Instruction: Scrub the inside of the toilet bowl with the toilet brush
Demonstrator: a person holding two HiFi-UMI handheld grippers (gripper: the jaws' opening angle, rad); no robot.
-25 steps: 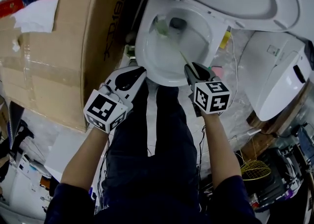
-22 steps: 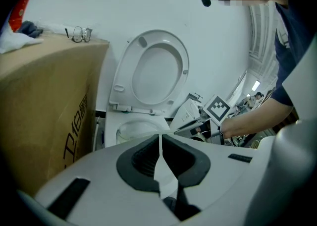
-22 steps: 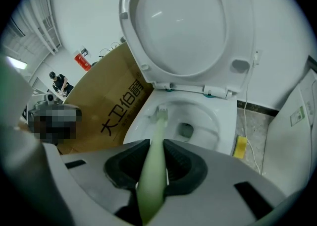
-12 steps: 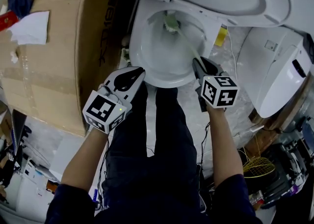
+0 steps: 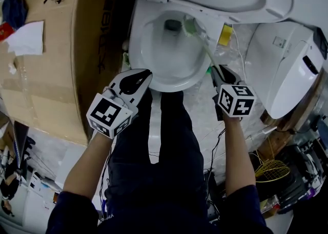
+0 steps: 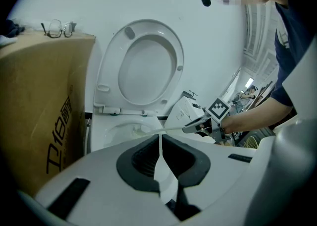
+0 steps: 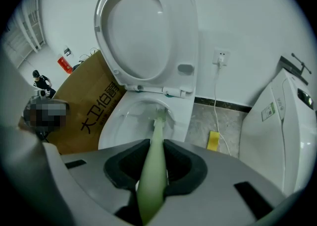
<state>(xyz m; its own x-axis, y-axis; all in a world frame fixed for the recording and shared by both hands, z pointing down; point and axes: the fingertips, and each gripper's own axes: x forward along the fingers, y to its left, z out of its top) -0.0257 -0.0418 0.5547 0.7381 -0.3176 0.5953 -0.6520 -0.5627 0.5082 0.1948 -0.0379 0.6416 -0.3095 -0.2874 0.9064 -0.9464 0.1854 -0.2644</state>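
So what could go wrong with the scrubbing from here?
The toilet brush head is up at the far rim of the toilet bowl, so a hard stroke might flick water toward the white cable. The right gripper grips the thin handle far from the head, so it might twist.

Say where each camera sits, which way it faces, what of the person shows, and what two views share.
Head view: on the person's head, facing steeply down at the toilet bowl; shows forearms, legs, left gripper, right gripper.
Left gripper view: on that gripper, facing across the bowl toward the raised seat; shows its shut jaws, the person's right arm.
Right gripper view: on that gripper, facing along the toilet brush into the bowl; shows its jaws clamping the handle.
Shared: both gripper views show the raised seat and cardboard box.
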